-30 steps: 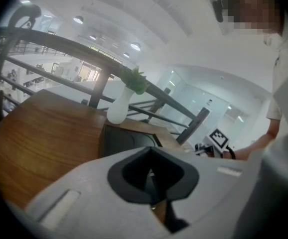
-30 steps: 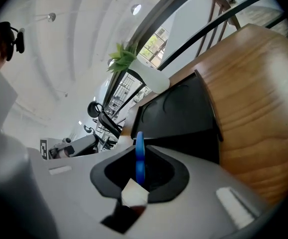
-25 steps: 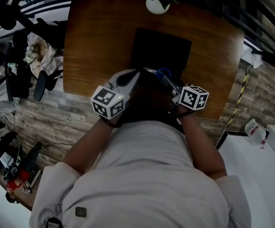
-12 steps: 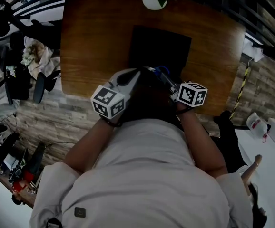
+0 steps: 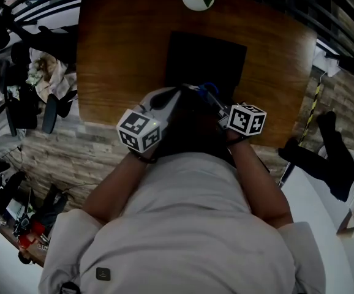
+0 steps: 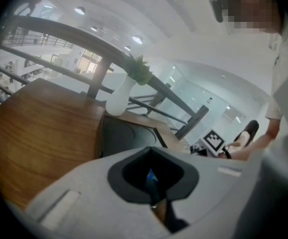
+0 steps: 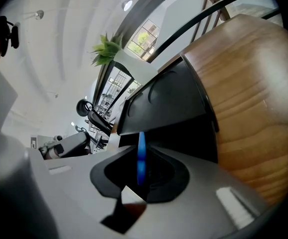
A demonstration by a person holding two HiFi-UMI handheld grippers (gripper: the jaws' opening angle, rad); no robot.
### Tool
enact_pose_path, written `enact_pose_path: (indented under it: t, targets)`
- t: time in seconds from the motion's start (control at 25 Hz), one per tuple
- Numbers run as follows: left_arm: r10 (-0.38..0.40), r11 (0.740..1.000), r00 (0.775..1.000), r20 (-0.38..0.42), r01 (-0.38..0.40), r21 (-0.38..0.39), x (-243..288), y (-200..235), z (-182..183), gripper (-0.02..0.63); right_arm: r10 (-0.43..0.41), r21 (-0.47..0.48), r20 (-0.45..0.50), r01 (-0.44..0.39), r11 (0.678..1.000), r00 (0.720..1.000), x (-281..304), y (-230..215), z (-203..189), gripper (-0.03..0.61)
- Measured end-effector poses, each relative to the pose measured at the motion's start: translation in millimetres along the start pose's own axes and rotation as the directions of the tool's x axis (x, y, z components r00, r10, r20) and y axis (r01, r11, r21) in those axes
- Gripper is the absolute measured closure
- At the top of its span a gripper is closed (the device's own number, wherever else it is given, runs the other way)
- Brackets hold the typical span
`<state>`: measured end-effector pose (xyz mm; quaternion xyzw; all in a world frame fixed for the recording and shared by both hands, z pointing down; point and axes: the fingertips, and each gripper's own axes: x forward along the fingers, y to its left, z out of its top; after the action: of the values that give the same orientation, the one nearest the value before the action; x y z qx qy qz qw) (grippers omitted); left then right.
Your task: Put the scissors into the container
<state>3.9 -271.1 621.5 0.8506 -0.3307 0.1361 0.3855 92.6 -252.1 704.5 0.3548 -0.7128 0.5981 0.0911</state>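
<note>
Holding over the container's [image 5: 204, 57] near edge. The right gripper [image 7: 141, 158] is clamped on the scissors [image 7: 141, 143], with the blue handle standing edge-on between its jaws and poking past the tips toward the container. The left gripper [image 6: 153, 173] has its jaws drawn together too. A blue fleck and a thin dark line sit in the gap, which I read as the scissors' other end (not certain from that view alone). In the head view the scissors bridge the two tips just above the container's near rim, not yet inside. The container looks bare and sits on the table [image 5: 119, 54], with a vase [image 5: 197, 0] just beyond its far edge.

Risks from here, as I judge them:
- There are two grips on one thin thing. If one hand moves toward the container and the other lags, the scissors could twist or slip out.
- The handle is held edge-on, a narrow bite. Letting go on the left first could swing the blades down onto the near rim.
- A release short of the container drops them on the table at its near side.
- Overreaching toward the far edge could knock the vase.
- The person's head covers the near rim in the head view, so depth there is guesswork.
</note>
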Motion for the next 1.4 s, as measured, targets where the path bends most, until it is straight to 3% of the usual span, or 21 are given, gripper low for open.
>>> enact_pose_path:
  t: [0.32,0.88,1.4]
  targets:
    - [-0.004,1.0,1.0,-0.002,0.004,-0.006,-0.8,2.1,-2.8,0.609,-0.084,-0.03,-0.018,0.083,0.996,0.996,2.0,-10.6,-5.3,0.503]
    - [-0.011,1.0,1.0,-0.009,0.011,-0.018,-5.6,7.2,-7.1,0.609,-0.232,-0.136,-0.081,0.22,0.966,0.969,12.2,-20.4,-16.6,0.416]
    - [-0.016,1.0,1.0,-0.018,0.015,-0.024,-3.5,13.3,-9.0,0.609,-0.309,-0.21,-0.131,0.279,0.937,0.942,24.8,-26.6,-23.7,0.383]
